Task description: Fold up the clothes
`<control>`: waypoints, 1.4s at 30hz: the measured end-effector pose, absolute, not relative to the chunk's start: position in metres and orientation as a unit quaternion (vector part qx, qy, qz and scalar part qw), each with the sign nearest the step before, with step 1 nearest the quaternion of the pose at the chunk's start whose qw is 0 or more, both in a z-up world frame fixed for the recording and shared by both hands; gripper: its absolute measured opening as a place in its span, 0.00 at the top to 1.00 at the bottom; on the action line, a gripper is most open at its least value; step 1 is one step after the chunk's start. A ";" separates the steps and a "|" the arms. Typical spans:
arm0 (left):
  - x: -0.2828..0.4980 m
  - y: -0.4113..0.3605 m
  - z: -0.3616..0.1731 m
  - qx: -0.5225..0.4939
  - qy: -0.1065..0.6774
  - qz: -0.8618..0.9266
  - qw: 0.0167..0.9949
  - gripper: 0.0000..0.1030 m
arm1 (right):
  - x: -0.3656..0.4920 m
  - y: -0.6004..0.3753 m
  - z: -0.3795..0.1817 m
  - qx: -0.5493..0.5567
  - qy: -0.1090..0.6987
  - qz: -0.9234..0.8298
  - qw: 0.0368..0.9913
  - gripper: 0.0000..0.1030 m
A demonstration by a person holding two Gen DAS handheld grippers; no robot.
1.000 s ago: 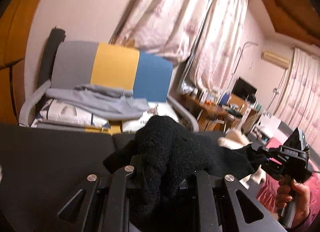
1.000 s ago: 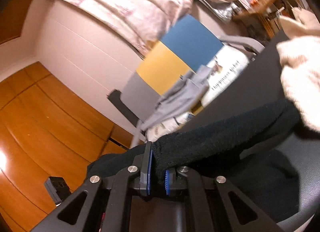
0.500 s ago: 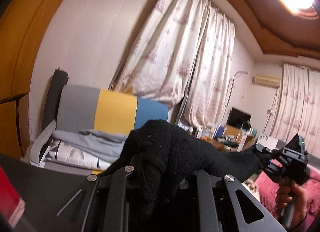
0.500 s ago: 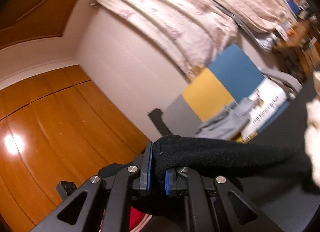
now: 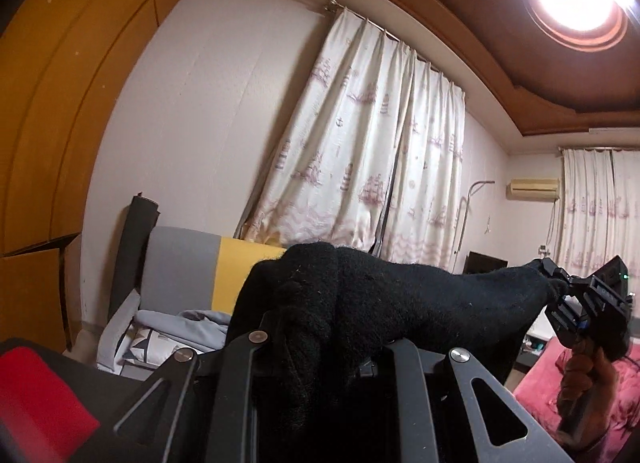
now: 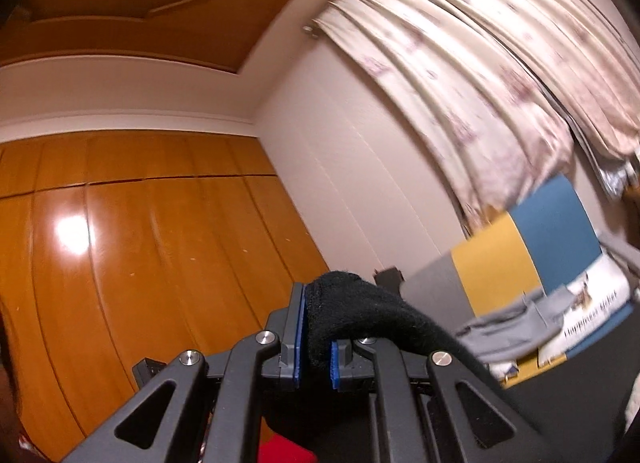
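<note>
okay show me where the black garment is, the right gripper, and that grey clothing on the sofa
black garment (image 5: 400, 295): left wrist view, on the stretched span between the grippers.
right gripper (image 6: 318, 337): right wrist view, between its blue-padded fingertips, shut on the fabric edge.
grey clothing (image 6: 516, 327): right wrist view, on the middle of the crumpled pile.

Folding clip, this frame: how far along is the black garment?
Done: the black garment is picked up, shut in both the left gripper and the right gripper, held in the air between them. In hand: spreading it out. Left: no fold shows yet; it still has to be laid down and folded. A grey garment lies loose on the sofa.
</note>
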State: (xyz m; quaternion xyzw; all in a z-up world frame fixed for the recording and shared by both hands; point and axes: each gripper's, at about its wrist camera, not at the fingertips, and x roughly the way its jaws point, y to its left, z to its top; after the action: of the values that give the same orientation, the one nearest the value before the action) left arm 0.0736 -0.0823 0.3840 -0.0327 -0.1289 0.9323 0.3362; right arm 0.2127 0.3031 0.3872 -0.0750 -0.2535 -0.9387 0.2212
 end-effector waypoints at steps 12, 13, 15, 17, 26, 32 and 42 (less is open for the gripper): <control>0.055 -0.106 0.359 -0.100 -0.091 0.939 0.316 0.78 | 0.192 0.280 0.356 -0.037 -0.280 -0.930 0.234 0.92; 0.038 -0.102 0.348 -0.121 -0.089 0.939 0.310 0.78 | 0.179 0.283 0.347 -0.021 -0.290 -0.930 0.226 0.92; -0.006 -0.091 0.315 -0.174 -0.084 0.936 0.295 0.78 | 0.143 0.292 0.322 0.017 -0.304 -0.933 0.193 0.92; -0.048 -0.077 0.277 -0.218 -0.076 0.932 0.279 0.78 | 0.103 0.302 0.290 0.061 -0.316 -0.933 0.160 0.92; -0.179 0.001 0.088 -0.397 -0.009 0.888 0.230 0.78 | -0.053 0.347 0.107 0.268 -0.380 -0.884 0.045 0.92; -0.210 0.021 0.047 -0.439 0.023 0.872 0.214 0.74 | -0.098 0.377 0.002 0.362 -0.402 -0.841 -0.016 0.90; -0.247 0.033 0.022 -0.490 0.042 0.849 0.191 0.38 | -0.096 0.406 -0.042 0.395 -0.462 -0.792 -0.058 0.74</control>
State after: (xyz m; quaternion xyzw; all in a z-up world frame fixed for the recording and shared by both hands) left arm -0.2469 0.0326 0.0219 -0.4905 0.0416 0.8493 0.1907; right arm -0.0957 0.4063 -0.0417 0.3950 -0.4623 -0.7918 -0.0577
